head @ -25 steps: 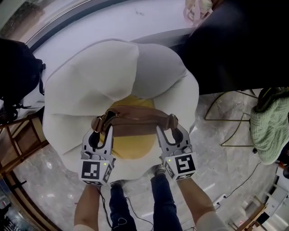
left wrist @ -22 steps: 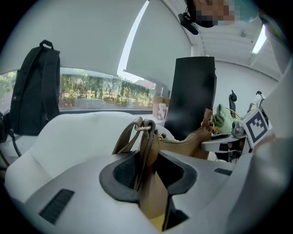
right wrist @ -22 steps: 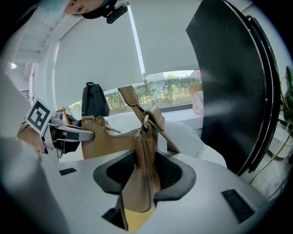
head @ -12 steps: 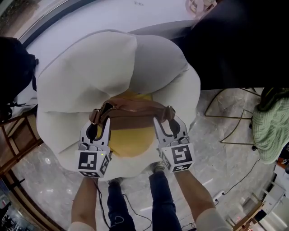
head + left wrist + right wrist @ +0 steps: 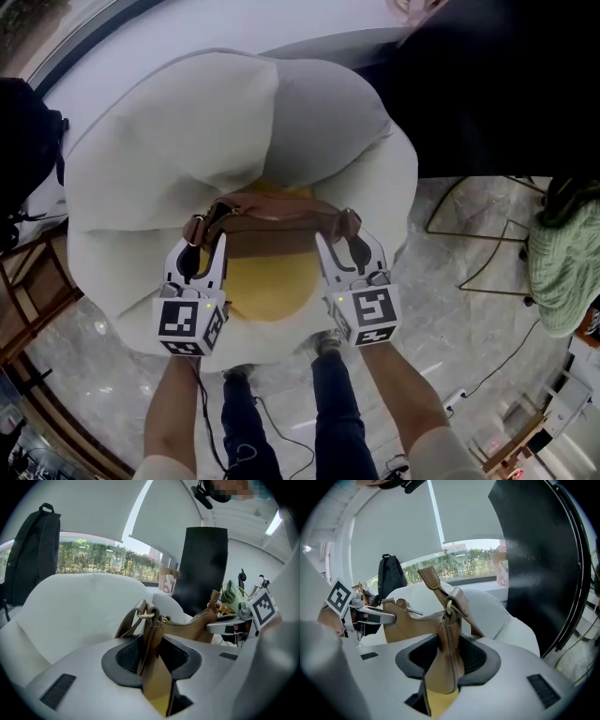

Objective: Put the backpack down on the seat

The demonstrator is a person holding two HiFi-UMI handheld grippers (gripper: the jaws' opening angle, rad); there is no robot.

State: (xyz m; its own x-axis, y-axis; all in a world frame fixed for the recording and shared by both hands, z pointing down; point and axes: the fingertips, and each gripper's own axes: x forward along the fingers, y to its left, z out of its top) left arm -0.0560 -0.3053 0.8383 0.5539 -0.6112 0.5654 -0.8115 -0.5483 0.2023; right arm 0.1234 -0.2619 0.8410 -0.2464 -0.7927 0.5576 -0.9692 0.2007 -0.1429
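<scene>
Evidently, left gripper point(image 5: 199, 258), right gripper point(image 5: 349, 248) fingers clenched on bag point(image 5: 274, 223) ends, frame centre; uneven release might have slid it off seat point(image 5: 178, 141).

The yellow seat centre point(image 5: 272, 295) lies bare beneath the brown bag point(image 5: 272, 225); puffy white cushions point(image 5: 178, 141) ring it (rising high at the back). A black panel point(image 5: 497, 94) stands close behind on the right.

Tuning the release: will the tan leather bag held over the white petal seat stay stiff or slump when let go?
Probably slumps: the tan leather bag is pinched flat at each end by the left gripper and right gripper. Its loose strap likely flops. The cushioned white petal seat should stop sliding.
</scene>
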